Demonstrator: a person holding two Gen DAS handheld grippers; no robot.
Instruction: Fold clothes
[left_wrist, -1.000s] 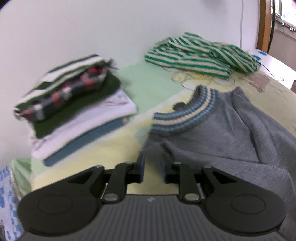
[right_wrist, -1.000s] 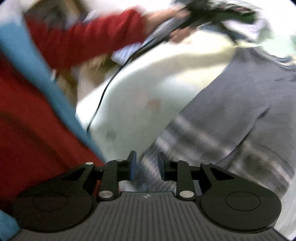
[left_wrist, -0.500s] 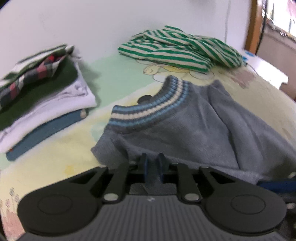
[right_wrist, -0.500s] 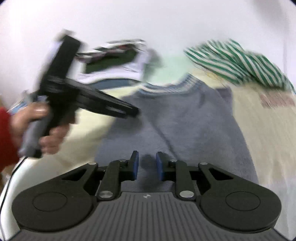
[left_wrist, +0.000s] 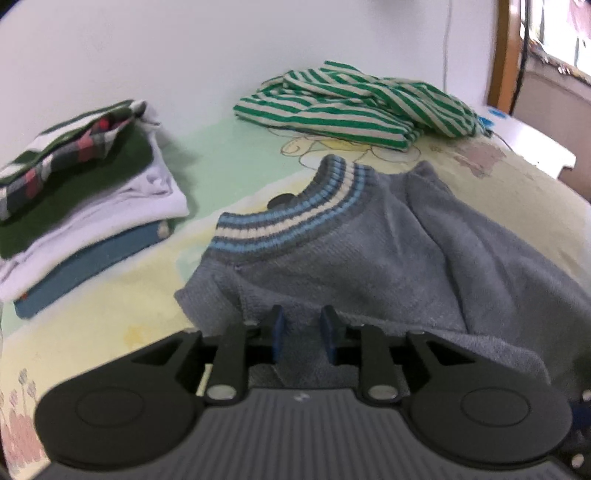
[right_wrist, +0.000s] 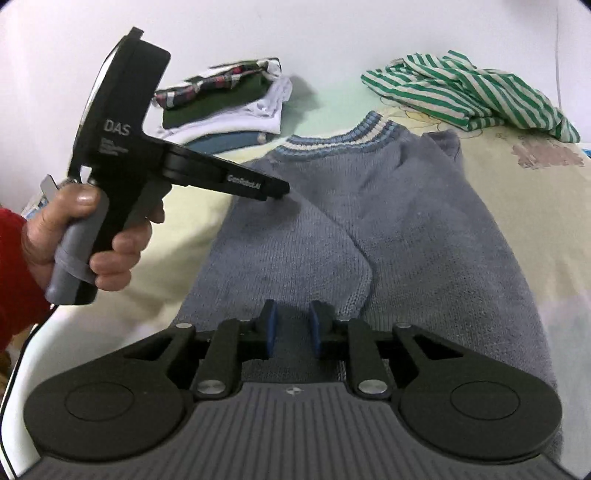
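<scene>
Left wrist view: both tools have dropped onto the grey sweater (left_wrist: 388, 236), jaws opening, pads clear of it.

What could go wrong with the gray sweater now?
1. Both tools are opening over the gray sweater. The left tool sits over its folded sleeve, the right tool over the lower part, so the folded sleeve might slide open again.
2. The knit is soft and bunched near the striped collar, so the next fold may come out crooked.
3. The green striped shirt lies close behind, so pushing the sweater back could tangle them.
</scene>
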